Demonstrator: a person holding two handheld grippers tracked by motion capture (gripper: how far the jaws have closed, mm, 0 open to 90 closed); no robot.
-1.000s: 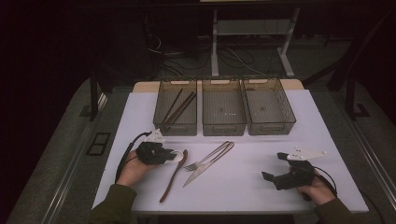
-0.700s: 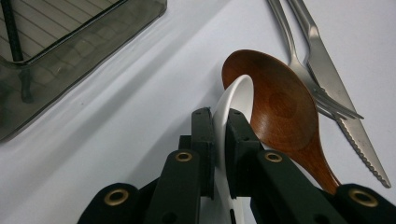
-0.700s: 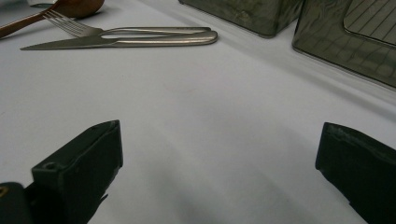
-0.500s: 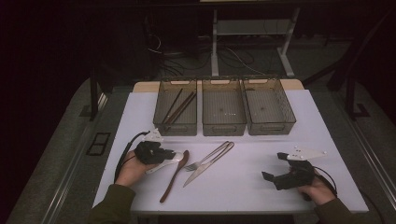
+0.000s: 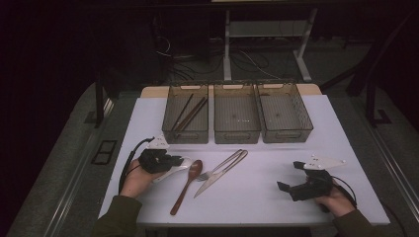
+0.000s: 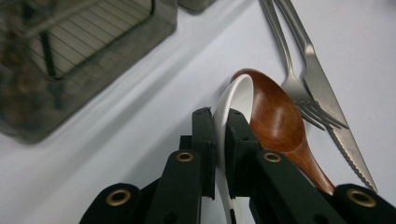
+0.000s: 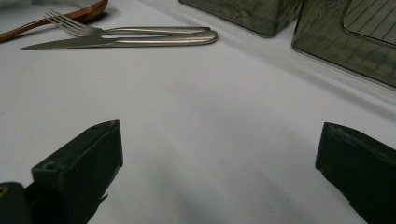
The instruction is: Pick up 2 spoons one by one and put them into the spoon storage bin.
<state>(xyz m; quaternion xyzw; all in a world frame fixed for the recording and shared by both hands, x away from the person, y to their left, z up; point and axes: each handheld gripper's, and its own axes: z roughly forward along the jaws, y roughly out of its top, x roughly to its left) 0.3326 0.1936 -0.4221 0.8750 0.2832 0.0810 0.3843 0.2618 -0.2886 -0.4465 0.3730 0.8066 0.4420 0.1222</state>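
Pinching the white spoon (image 6: pixel 233 100) now: left gripper (image 6: pixel 220 119) has its jaws pressed on the spoon's handle, one pad each side, bowl sticking out past the tips. Jaws have just been closing over the last second, and a second ago the left hand sat a bit further left with the spoon not yet clamped, so the grasp looks made and the lift should be next. Spoon sits near-left on the table (image 5: pixel 276 197), its bowl touching the brown wooden spoon (image 5: pixel 187 185) just right of it. Right again lie the fork (image 5: pixel 225 164) and knife (image 5: pixel 217 175), side by side, fork tines close to the wooden bowl. Far side: three trays in a row; left tray (image 5: pixel 188 133) already holds dark chopsticks (image 5: pixel 190 112), middle (image 5: pixel 236 133) and right (image 5: pixel 286 133) look empty. My guess is a sort into trays, with four pieces left. Risk: dragging the wooden spoon along on lift. Right gripper (image 7: pixel 219 154) rests near-right, jaws spread wide, nothing between them, unmoved.
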